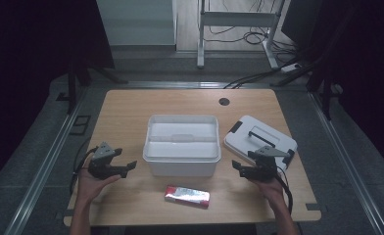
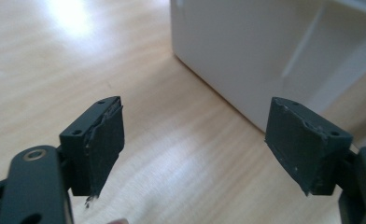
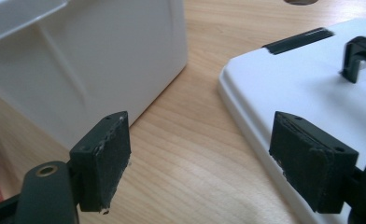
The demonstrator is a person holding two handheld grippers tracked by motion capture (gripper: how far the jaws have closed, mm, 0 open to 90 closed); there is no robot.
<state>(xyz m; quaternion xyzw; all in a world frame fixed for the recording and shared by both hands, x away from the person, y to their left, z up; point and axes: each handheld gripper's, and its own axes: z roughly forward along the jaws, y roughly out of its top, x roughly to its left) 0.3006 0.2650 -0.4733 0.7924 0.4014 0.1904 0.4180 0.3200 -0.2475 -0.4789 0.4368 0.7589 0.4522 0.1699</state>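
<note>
While you are holding both grippers low over the pale wooden table (image 1: pixel 131 105), each is flanking the open white plastic storage box (image 1: pixel 182 145), probably readying a first reach. Your left gripper (image 1: pixel 130 167) is standing released and empty, and so is your right gripper (image 1: pixel 235 166), just beside the white lid with black handle (image 1: pixel 258 138). The red and silver foil packet (image 1: pixel 187 195) is lying near you, its print too small to read.
</note>
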